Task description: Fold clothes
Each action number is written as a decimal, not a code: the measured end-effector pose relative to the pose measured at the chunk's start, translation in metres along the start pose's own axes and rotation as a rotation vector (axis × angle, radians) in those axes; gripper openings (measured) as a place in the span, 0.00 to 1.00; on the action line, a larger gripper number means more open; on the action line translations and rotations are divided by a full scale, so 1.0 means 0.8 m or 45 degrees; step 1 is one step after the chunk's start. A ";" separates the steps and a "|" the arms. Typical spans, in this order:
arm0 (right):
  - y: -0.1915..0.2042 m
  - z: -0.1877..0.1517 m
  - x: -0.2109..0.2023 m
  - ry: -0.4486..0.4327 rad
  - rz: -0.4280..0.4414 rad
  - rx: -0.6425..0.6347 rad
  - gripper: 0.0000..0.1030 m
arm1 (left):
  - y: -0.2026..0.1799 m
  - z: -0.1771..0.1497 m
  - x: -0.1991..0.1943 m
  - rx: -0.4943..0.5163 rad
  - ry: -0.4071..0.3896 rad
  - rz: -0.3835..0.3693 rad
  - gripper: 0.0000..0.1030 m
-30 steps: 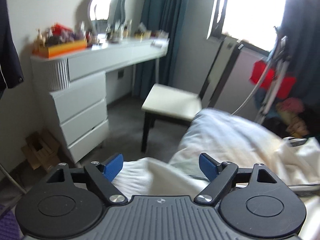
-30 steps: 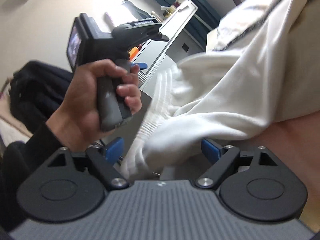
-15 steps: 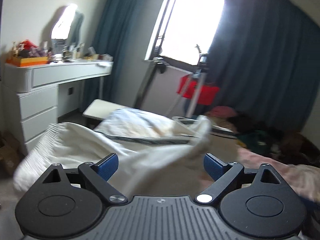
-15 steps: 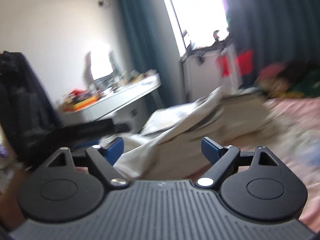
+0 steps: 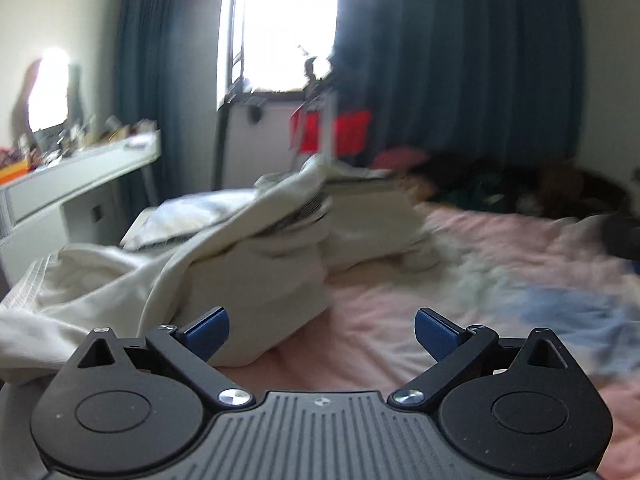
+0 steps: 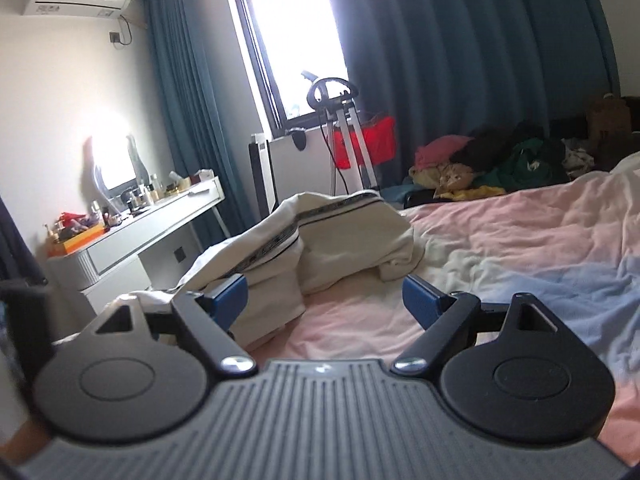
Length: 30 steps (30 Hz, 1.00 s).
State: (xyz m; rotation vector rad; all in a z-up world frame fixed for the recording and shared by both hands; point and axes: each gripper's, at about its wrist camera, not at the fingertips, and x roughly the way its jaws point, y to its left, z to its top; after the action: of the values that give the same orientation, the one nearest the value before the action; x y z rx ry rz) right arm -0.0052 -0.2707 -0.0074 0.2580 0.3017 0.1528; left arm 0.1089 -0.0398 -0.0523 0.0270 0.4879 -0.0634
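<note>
The cream garment (image 6: 320, 240) now lies in a loose heap on the near left part of the pink bed (image 6: 500, 232), its dark striped trim uppermost; part of it spills off the left edge toward the white dresser (image 6: 160, 232). A second ago it hung bunched right in front of both cameras, close over the jaws; now it has been dropped onto the bed, so the folding itself has likely not begun and the cloth will need spreading flat first. The left gripper (image 5: 322, 330) is released, jaws wide, with nothing between them; the right gripper (image 6: 324, 294) is likewise spread and empty, its left finger just beside the heap. Earlier the right view showed the other hand on its handle; now it faces the window (image 6: 296, 36) and the far clothes pile (image 6: 500, 160).
</note>
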 end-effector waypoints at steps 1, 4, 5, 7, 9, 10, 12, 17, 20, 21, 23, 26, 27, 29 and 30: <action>-0.005 -0.003 0.006 0.009 -0.010 0.000 0.84 | 0.006 0.004 0.022 -0.012 0.015 0.033 0.97; -0.022 -0.011 0.019 0.027 -0.069 0.018 0.84 | 0.001 0.023 0.073 0.027 -0.039 0.097 0.97; -0.027 -0.013 0.022 0.028 -0.103 0.029 0.84 | -0.002 0.029 0.090 0.042 -0.060 0.118 0.97; -0.039 -0.016 0.033 0.022 -0.176 0.032 0.84 | -0.006 0.041 0.123 0.071 -0.100 0.159 0.97; -0.052 -0.021 0.050 0.014 -0.225 0.051 0.84 | -0.011 0.053 0.157 0.101 -0.141 0.200 0.97; -0.059 -0.024 0.059 0.013 -0.244 0.066 0.84 | -0.013 0.060 0.174 0.116 -0.161 0.221 0.97; -0.072 -0.030 0.077 0.019 -0.275 0.098 0.84 | -0.021 0.071 0.201 0.150 -0.186 0.251 0.97; -0.102 -0.050 0.115 0.144 -0.273 0.222 0.84 | -0.048 0.098 0.248 0.253 -0.189 0.282 0.96; -0.110 -0.056 0.127 0.162 -0.268 0.259 0.84 | -0.065 0.114 0.275 0.315 -0.191 0.301 0.86; -0.111 -0.057 0.128 0.163 -0.275 0.255 0.84 | -0.067 0.117 0.281 0.318 -0.176 0.270 0.84; -0.112 -0.061 0.131 0.166 -0.284 0.260 0.84 | -0.065 0.119 0.283 0.306 -0.162 0.185 0.77; -0.114 -0.063 0.129 0.167 -0.294 0.284 0.84 | -0.059 0.122 0.274 0.249 -0.156 0.166 0.37; -0.114 -0.062 0.126 0.158 -0.292 0.279 0.84 | -0.055 0.125 0.269 0.217 -0.138 0.142 0.16; -0.112 -0.059 0.119 0.133 -0.287 0.243 0.84 | -0.048 0.129 0.250 0.188 -0.139 0.109 0.05; -0.111 -0.057 0.115 0.119 -0.286 0.222 0.84 | -0.045 0.130 0.234 0.198 -0.169 0.109 0.04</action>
State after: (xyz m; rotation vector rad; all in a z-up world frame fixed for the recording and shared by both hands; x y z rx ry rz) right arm 0.0770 -0.3279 -0.0984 0.3883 0.4351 -0.0842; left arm 0.3203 -0.0904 -0.0489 0.1949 0.3482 -0.0191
